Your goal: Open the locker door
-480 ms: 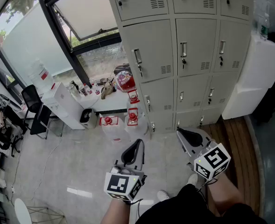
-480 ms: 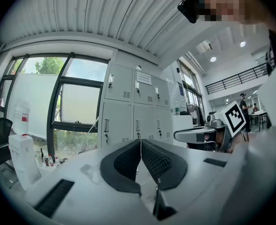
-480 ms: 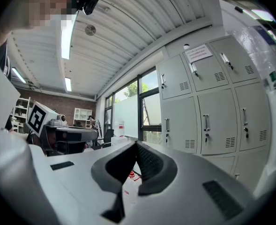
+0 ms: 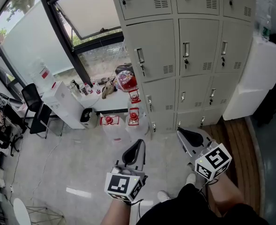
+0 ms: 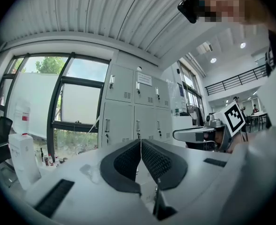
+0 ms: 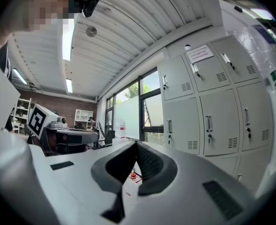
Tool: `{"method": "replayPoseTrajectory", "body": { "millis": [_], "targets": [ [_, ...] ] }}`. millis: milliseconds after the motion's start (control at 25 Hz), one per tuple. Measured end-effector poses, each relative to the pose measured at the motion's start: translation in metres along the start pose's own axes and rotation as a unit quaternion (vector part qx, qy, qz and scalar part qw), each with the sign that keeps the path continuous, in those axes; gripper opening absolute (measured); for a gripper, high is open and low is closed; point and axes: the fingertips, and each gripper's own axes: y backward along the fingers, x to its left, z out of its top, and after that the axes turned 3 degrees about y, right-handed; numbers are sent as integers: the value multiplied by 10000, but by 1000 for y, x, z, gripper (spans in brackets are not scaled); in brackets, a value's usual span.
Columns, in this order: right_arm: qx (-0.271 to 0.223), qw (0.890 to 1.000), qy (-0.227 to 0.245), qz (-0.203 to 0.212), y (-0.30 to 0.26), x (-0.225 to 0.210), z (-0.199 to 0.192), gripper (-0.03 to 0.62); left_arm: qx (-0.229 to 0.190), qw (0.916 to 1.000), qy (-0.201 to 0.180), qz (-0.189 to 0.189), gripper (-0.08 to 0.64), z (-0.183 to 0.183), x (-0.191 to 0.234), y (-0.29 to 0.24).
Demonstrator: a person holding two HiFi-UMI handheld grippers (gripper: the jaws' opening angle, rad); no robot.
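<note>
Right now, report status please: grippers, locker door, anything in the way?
Left gripper shut, empty. Right gripper shut, empty. Locker doors closed, both grippers short of them. Red-capped jugs at lockers' lower left.

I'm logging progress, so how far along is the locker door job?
Done: nothing yet; every door in view on the lockers looks closed. In hand: the left claw and right claw are both shut, empty, and held well short of the lockers. Left: reach a handle, grip it, and pull the door open.
</note>
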Motion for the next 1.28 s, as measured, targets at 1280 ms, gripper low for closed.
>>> {"method": "replayPoseTrajectory", "body": {
  "millis": [1280],
  "targets": [
    [37, 9995, -307, -11, -70, -97, -4, 54, 176, 9998, 36, 110, 20, -7, 40, -94]
  ]
}}
